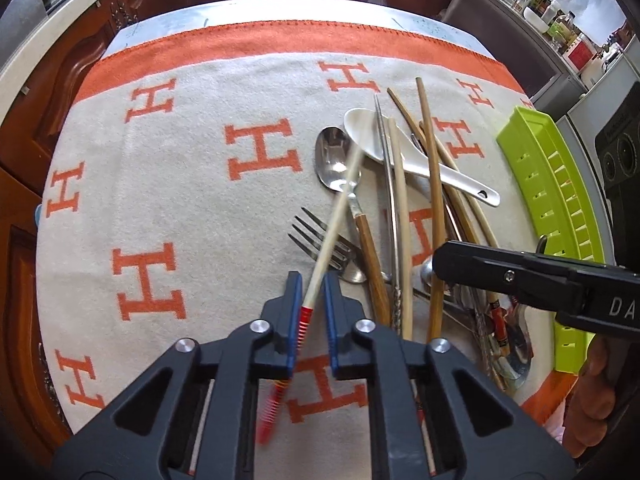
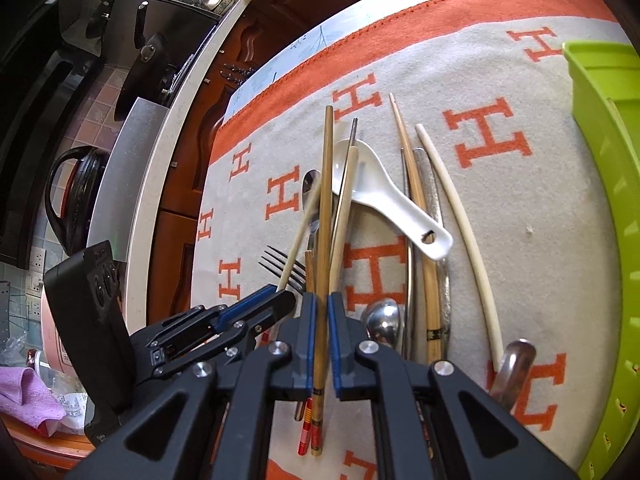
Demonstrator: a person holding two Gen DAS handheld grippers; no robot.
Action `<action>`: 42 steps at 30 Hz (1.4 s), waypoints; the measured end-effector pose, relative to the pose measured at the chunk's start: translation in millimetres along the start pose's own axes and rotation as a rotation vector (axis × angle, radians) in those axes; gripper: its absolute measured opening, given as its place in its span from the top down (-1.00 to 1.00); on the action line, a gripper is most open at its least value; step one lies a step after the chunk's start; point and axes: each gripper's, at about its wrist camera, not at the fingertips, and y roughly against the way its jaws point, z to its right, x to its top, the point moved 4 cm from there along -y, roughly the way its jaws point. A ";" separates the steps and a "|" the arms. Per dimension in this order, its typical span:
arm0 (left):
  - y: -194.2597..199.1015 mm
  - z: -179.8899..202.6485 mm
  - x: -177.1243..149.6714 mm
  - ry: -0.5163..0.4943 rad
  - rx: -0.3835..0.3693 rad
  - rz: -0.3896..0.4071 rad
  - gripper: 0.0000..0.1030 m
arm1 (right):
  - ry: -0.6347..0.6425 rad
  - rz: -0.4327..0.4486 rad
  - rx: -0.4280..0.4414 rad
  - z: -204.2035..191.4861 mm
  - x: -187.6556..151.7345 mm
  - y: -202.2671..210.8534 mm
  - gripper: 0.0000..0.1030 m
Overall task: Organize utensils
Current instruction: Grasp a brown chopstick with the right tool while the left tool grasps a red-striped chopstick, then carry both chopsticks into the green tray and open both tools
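Note:
A pile of utensils lies on the H-patterned cloth (image 1: 160, 184): a steel spoon (image 1: 332, 160), a white ceramic spoon (image 1: 400, 152), a fork (image 1: 320, 240) and several chopsticks. My left gripper (image 1: 313, 292) is shut on a pale chopstick with a red end (image 1: 336, 220), its tip raised over the steel spoon. My right gripper (image 2: 322, 312) is shut on a brown bamboo chopstick (image 2: 326, 200) that points away over the pile. The right gripper also shows in the left wrist view (image 1: 500, 272), to the right of the pile.
A lime green slotted tray (image 1: 560, 208) (image 2: 608, 160) stands along the cloth's right side. Wooden cabinets (image 1: 72, 80) and a counter with pans (image 2: 152, 52) lie beyond the table's far and left edges. The white ceramic spoon (image 2: 384, 196) rests across the pile.

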 end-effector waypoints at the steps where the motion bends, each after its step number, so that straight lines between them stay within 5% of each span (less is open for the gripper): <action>1: 0.6 1.7 -0.5 0.001 -0.008 -0.001 0.92 | 0.000 0.004 0.001 0.2 -0.5 2.3 0.89; 14: 55.8 29.9 -28.5 0.068 -0.068 0.044 0.93 | 0.042 0.053 0.028 -2.6 -29.0 46.2 0.89; 27: 108.1 133.5 -49.5 -0.055 -0.176 0.103 0.93 | 0.073 0.172 0.027 10.0 -63.8 158.4 0.89; 35: 110.0 208.3 -42.0 -0.108 -0.238 0.105 0.93 | 0.055 0.333 -0.167 50.9 -73.7 255.6 0.89; 42: 95.0 259.3 -29.3 -0.120 -0.231 0.099 0.93 | 0.103 0.344 -0.400 75.5 -62.0 265.8 0.89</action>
